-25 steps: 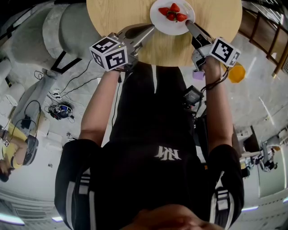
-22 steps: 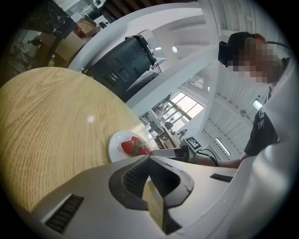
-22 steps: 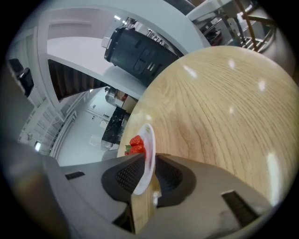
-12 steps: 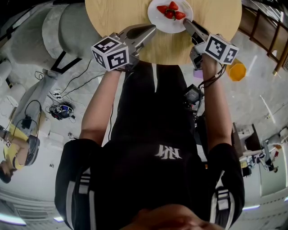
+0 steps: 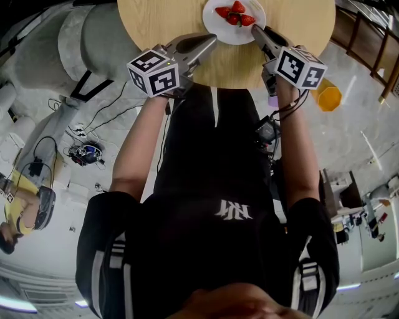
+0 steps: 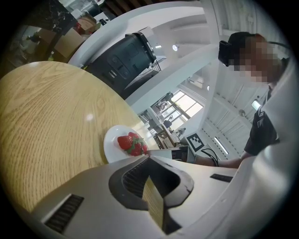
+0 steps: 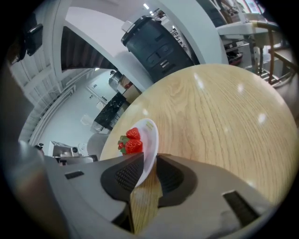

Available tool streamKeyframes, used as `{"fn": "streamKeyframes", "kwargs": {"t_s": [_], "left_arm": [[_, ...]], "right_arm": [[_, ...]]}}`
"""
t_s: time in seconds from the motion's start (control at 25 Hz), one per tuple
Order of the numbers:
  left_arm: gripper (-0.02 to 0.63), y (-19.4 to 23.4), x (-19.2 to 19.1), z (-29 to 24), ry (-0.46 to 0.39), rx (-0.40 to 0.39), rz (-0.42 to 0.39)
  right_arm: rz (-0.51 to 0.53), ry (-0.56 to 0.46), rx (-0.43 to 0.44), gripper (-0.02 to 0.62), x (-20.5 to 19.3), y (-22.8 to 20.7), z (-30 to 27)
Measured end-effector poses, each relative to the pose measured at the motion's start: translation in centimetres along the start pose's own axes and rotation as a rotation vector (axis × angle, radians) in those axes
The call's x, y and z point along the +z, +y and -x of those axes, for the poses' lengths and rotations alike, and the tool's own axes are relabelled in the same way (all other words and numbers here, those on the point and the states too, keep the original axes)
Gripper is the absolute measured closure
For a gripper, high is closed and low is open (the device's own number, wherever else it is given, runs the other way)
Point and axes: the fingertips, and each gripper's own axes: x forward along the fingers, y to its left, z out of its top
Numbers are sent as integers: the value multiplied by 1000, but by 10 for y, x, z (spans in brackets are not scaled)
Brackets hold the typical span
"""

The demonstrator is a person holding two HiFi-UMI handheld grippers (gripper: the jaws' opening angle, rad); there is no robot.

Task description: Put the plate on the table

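Observation:
A white plate (image 5: 217, 27) with strawberries (image 5: 235, 14) lies flat on the round wooden table (image 5: 162, 19). My right gripper (image 5: 254, 31) is at the plate's near right edge. In the right gripper view the plate (image 7: 151, 135) has its rim between the jaws of that gripper (image 7: 148, 161). The rim leans on the left pad, and wood shows between it and the right pad. Its jaws have just been opening. My left gripper (image 5: 211, 41) hovers just left of the plate, its jaws together on nothing (image 6: 148, 158). The left gripper view has the plate (image 6: 112, 142) just ahead.
A black appliance (image 7: 159, 42) stands beyond the table's far edge. On the floor lie an orange object (image 5: 327, 99) at the right and cables (image 5: 84, 152) at the left. A wooden chair (image 5: 368, 37) stands at the right. Another person (image 5: 19, 212) sits at the far left.
My right gripper has rolled about its own line, its marker cube turning, while staying at the plate's rim. The plate sits slightly further left in view. The left gripper has barely moved.

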Motion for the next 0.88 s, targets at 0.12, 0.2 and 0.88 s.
{"fn": "streamKeyframes", "kwargs": {"t_s": [0.12,0.2,0.88], "left_arm": [[594,-1,0,-1,6,-3,-8],[594,-2,-1,-1,10,-4,-11],[594,1,-2,-1,11,-6,-14]], "right_arm": [[83,5,-45,495,1,-2,0],[150,12,-78,485,1,-4,0],[410,39,-209,457,4,-7,-3]]}}
